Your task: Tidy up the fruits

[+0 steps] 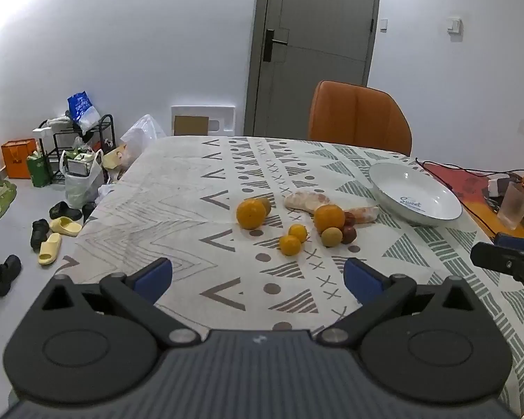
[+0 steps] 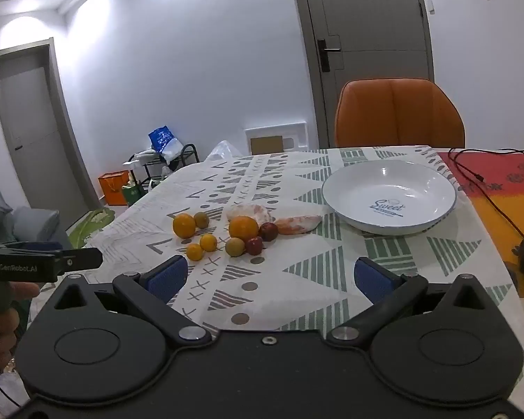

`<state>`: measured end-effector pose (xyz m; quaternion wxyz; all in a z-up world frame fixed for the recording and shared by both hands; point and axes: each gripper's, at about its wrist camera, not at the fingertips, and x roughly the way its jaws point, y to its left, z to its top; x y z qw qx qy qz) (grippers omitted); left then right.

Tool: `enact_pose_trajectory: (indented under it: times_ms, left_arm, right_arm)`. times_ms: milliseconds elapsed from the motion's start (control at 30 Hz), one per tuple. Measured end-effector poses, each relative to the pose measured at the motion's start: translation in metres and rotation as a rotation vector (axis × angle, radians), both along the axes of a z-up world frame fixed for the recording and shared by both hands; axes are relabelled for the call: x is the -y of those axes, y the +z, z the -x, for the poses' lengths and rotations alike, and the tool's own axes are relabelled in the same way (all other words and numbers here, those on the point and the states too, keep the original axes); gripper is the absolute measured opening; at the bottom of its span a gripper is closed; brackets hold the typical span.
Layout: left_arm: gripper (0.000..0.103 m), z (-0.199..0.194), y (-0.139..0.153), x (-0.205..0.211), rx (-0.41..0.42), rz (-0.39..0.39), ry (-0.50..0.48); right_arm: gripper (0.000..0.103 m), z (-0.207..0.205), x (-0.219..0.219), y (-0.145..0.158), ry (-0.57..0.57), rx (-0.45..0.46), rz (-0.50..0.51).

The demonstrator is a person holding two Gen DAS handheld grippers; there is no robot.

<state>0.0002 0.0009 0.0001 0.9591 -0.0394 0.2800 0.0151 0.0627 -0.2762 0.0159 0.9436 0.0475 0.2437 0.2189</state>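
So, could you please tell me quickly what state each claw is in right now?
Left claw: open, holding nothing, above the tablecloth.
Right claw: open, holding nothing, short of the fruits.

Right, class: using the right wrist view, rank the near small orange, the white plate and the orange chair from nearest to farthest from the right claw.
1. Near small orange: on the tablecloth, ahead and left of the right claw.
2. White plate: farther back, to the right.
3. Orange chair: beyond the table's far edge, by the door.
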Motion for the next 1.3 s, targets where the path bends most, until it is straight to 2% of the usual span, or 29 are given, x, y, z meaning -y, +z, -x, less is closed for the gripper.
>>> enact_pose_trajectory:
  times_ms: [100, 133, 167, 300, 633, 1300]
  left_arm:
    - [0.103, -0.002, -0.001, 0.000, -0.018, 0.009, 0.002]
    - [0.103, -0.011, -0.001, 0.003, -0.058, 0.004, 0.002]
    - [0.103, -0.015, -0.001, 0.002, -0.061, 0.015, 0.002]
    - [0.103, -0.009, -0.002, -0.008, -0.033, 0.050, 0.001]
    - [0.103, -0.002, 0.005, -0.005, -0.017, 0.048, -0.017]
    - [0.103, -0.001, 0.004, -0.004, -0.021, 0.046, -0.021]
  right_arm:
    - [0.103, -0.001, 0.001, -0.002, -0.005, -0.026, -0.006]
    - [0.103, -0.003, -0.001, -0.002, -0.004, -0.033, 0.002]
    - [0.103, -0.002, 0.002, -0.002, 0.000, -0.036, 0.002]
    - [0.103, -0.003, -0.003, -0.002, -0.010, -0.035, 0.022]
    - [0.103, -0.005, 0.000, 0.004, -0.024, -0.048, 0.019]
    - [0.103, -0.007, 0.004, -0.002, -0.056, -0.076, 0.044]
